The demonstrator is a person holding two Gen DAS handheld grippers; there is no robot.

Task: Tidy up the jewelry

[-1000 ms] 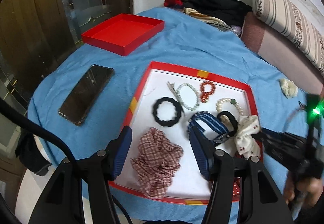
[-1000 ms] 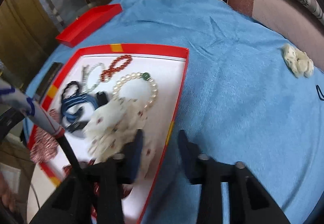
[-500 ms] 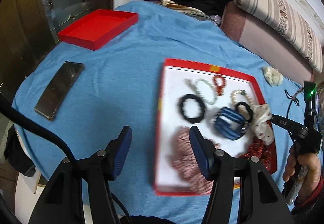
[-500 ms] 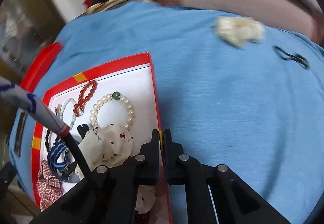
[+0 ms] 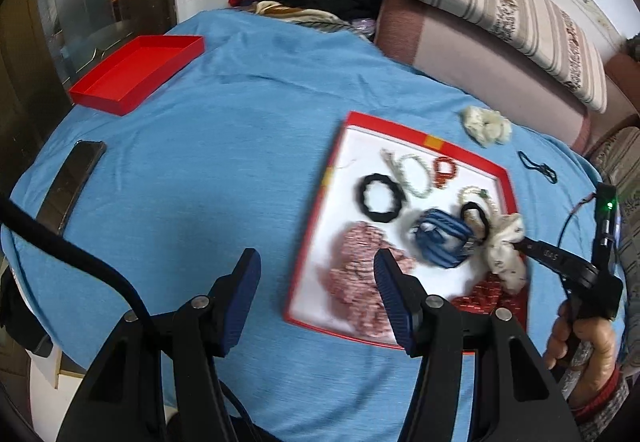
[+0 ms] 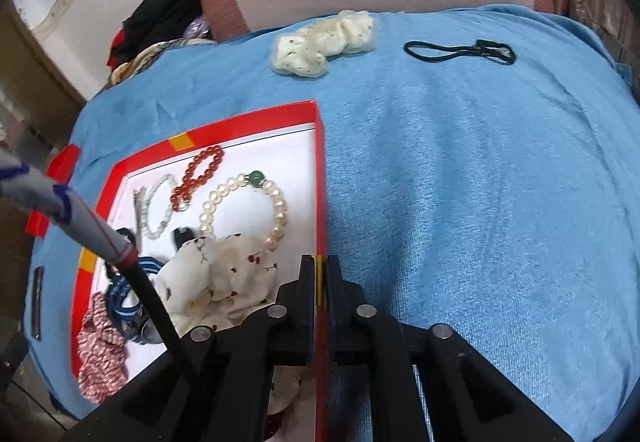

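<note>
The red-rimmed jewelry tray (image 6: 318,170) lies on the blue tablecloth (image 6: 460,182), holding a pearl bracelet (image 6: 280,210), a red bead bracelet (image 6: 198,172), a cherry-print scrunchie (image 6: 224,274) and a plaid scrunchie (image 5: 356,274). The right gripper (image 6: 319,270) is pinched closed on the tray's right wall. The left gripper (image 5: 316,282) hangs spread apart above the cloth at the tray's 9 o'clock edge. Outside the tray, a cream scrunchie (image 6: 324,42) lies at 12 o'clock, a black hair tie (image 6: 460,51) at 1 o'clock, and a red lid (image 5: 136,72) and phone (image 5: 74,178) lie well apart at 10 o'clock.
</note>
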